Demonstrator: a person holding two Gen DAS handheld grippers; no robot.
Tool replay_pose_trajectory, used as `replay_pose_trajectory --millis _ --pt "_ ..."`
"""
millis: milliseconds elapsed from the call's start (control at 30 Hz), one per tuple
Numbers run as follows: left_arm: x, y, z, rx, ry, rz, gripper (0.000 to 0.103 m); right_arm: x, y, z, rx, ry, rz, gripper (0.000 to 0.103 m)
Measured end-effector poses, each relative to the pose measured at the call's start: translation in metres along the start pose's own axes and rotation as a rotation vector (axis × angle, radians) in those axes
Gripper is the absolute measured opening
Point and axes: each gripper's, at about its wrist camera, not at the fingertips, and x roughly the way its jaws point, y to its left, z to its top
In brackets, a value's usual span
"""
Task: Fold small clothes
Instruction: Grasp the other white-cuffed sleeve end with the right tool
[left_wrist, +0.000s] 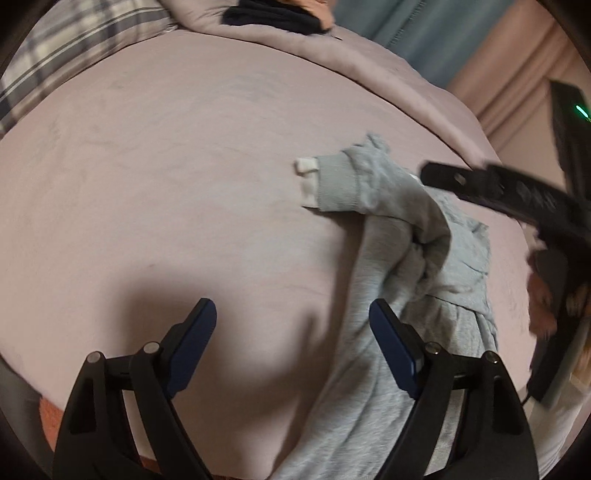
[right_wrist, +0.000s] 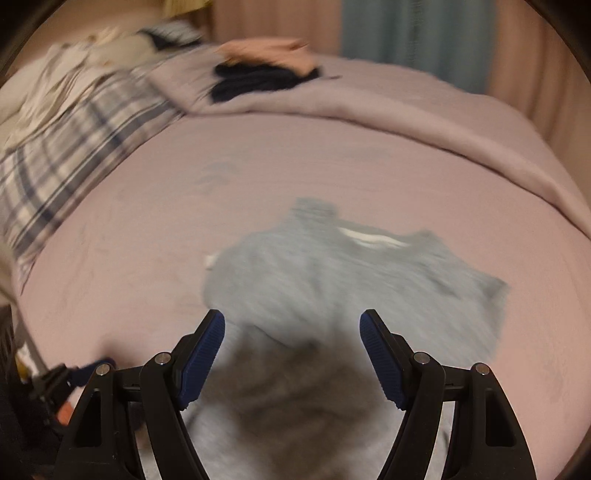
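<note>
I am working in a home bedroom; a bed (right_wrist: 369, 155) under a mauve cover fills my view; a plaid pillow (right_wrist: 81, 129) lies at its head; curtains (right_wrist: 413, 40) hang behind.

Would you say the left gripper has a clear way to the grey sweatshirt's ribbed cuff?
Probably yes: the left gripper is open, and only bare pink bedcover lies between it and the cuff.

Pinkish bedspread (left_wrist: 166, 166), plaid pillow (right_wrist: 74, 125) at its head, teal curtain (right_wrist: 413, 33) behind.
</note>
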Motion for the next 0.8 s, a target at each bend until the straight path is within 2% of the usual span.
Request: replay_pose_trajectory --millis 133,233,300,367,400,433,500,667,733,800 --pt "-0.006 0.007 0.001 -0.034 -0.005 0.004 0.084 0.033 0.015 0.026 -0.063 0.084 0.049 0.075" --pt "-0.009 0.006 0.000 -0.040 -0.009 0.013 0.084 0.054 0.021 0.035 -0.086 0.133 0.017 0.075" --pt "-0.013 0.006 0.000 -0.036 -0.014 0.015 0.084 0.065 0.020 0.034 -0.086 0.173 0.025 0.074" --pt "-0.016 0.006 0.000 -0.035 -0.014 0.007 0.084 0.074 0.019 0.030 -0.083 0.207 0.041 0.052" --pt "-0.016 0.006 0.001 -0.034 -0.013 0.002 0.084 0.078 0.017 0.028 -0.074 0.223 0.031 0.026" --pt "-0.017 0.005 0.001 -0.033 -0.013 -0.001 0.084 0.079 0.014 0.026 -0.062 0.226 0.036 0.020" --pt "-0.018 0.003 0.002 -0.024 -0.014 -0.009 0.084 0.068 0.006 0.024 -0.018 0.186 0.080 0.012" --pt "-0.018 -0.009 0.011 0.013 -0.032 -0.038 0.084 0.015 -0.018 0.021 0.076 0.055 0.147 0.011" --pt "-0.016 -0.018 0.016 0.039 -0.045 -0.067 0.084 -0.007 -0.036 0.021 0.116 -0.031 0.110 0.010" --pt "-0.010 -0.028 0.022 0.068 -0.044 -0.088 0.084 -0.018 -0.049 0.020 0.133 -0.058 0.064 0.010"
